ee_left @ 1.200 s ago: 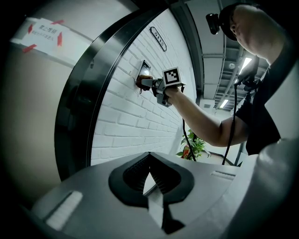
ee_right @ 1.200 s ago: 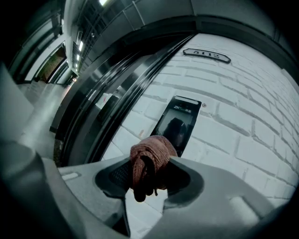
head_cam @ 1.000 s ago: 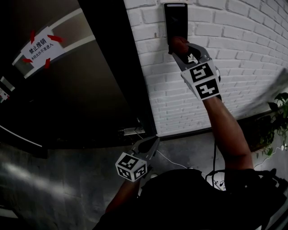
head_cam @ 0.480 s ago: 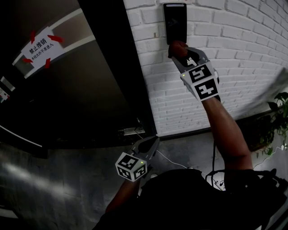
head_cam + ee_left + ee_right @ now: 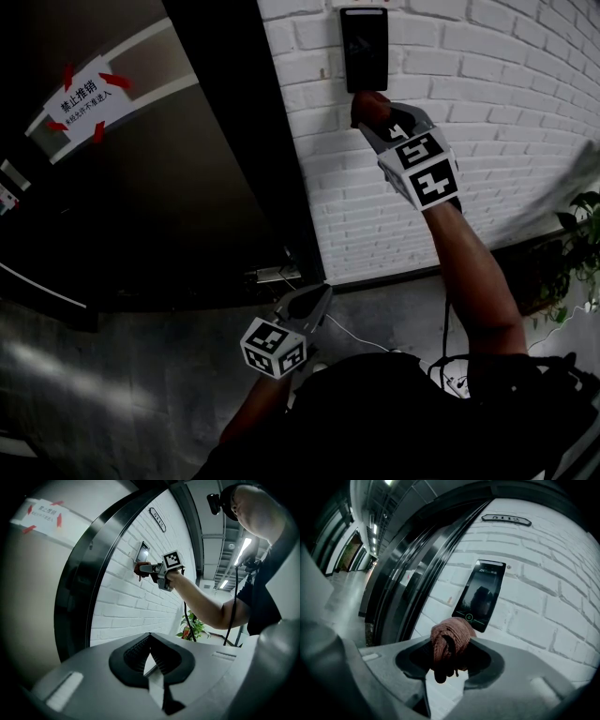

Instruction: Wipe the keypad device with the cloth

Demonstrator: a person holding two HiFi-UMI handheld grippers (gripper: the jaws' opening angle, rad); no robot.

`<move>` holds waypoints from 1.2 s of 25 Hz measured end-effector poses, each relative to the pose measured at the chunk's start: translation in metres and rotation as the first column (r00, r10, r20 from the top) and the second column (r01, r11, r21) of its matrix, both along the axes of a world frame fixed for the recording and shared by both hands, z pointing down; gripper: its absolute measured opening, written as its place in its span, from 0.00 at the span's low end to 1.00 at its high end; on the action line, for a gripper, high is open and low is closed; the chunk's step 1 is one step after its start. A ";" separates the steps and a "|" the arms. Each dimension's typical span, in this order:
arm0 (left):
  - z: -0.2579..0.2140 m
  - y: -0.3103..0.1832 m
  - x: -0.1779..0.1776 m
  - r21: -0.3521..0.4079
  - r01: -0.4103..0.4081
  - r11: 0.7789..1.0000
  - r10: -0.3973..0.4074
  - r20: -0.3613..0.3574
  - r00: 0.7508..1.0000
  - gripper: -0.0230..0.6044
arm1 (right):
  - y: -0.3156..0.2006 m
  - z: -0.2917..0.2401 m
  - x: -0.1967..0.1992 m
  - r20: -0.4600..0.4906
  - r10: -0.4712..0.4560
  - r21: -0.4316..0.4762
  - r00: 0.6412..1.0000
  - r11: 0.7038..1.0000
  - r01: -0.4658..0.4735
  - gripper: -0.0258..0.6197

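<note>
right gripper [image 5: 448, 654] clamped on bunched cloth [image 5: 451, 639] | cloth just under keypad [image 5: 481, 595] on brick wall [image 5: 543, 606], contact unclear | left gripper [image 5: 151, 662] jaws together, empty, hanging low by door [image 5: 187, 197] | cloth likely soft, light, squashy: grip the bunch | keypad likely rigid, fixed, glossy: press lightly

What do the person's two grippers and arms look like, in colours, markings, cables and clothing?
The left gripper and right gripper are grey, black inside the jaws. Each carries a white cube with black square markers. A black cable runs by the right arm. The shirt is dark, short-sleeved.
</note>
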State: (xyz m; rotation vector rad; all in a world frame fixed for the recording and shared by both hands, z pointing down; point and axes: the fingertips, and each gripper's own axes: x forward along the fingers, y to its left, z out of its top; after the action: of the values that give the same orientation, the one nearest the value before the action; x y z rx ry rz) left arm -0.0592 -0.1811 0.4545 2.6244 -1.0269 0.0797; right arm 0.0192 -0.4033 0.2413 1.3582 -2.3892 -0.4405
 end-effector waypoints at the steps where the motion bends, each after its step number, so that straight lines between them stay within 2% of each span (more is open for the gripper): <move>1: 0.000 0.000 0.000 0.000 -0.001 1.000 0.001 0.000 1.000 0.06 | 0.001 0.002 0.000 -0.002 -0.002 -0.012 1.000 1.000 0.002 0.28; 6: -0.001 0.000 0.001 0.002 -0.006 1.000 0.006 0.000 1.000 0.06 | 0.011 -0.008 0.001 0.001 -0.019 -0.016 1.000 1.000 0.019 0.28; 11: -0.001 -0.001 -0.001 0.007 -0.003 1.000 0.003 -0.002 1.000 0.06 | 0.032 -0.066 0.000 0.032 -0.045 0.117 0.998 0.992 0.041 0.28; 16: -0.002 -0.001 -0.002 0.010 0.004 1.000 -0.004 -0.002 1.000 0.06 | 0.040 -0.131 -0.001 0.039 -0.040 0.287 0.998 0.958 0.027 0.28; 22: -0.001 -0.004 -0.008 0.024 0.029 0.999 -0.029 0.001 1.000 0.06 | 0.025 -0.175 -0.001 0.040 0.008 0.426 0.999 0.904 -0.024 0.28; 25: -0.002 -0.002 -0.008 0.014 0.032 0.999 -0.032 -0.006 0.999 0.06 | 0.014 -0.182 -0.002 0.036 0.032 0.456 0.999 0.889 -0.045 0.28; 30: -0.003 -0.004 -0.012 0.012 0.045 0.999 -0.045 -0.009 0.999 0.06 | 0.000 -0.181 -0.006 0.024 0.049 0.449 0.998 0.892 -0.055 0.28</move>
State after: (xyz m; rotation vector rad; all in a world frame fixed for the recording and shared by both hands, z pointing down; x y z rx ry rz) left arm -0.0716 -0.1851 0.4516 2.6088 -1.0859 0.0524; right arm 0.0128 -0.4029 0.0607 1.6083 -2.3397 -1.0255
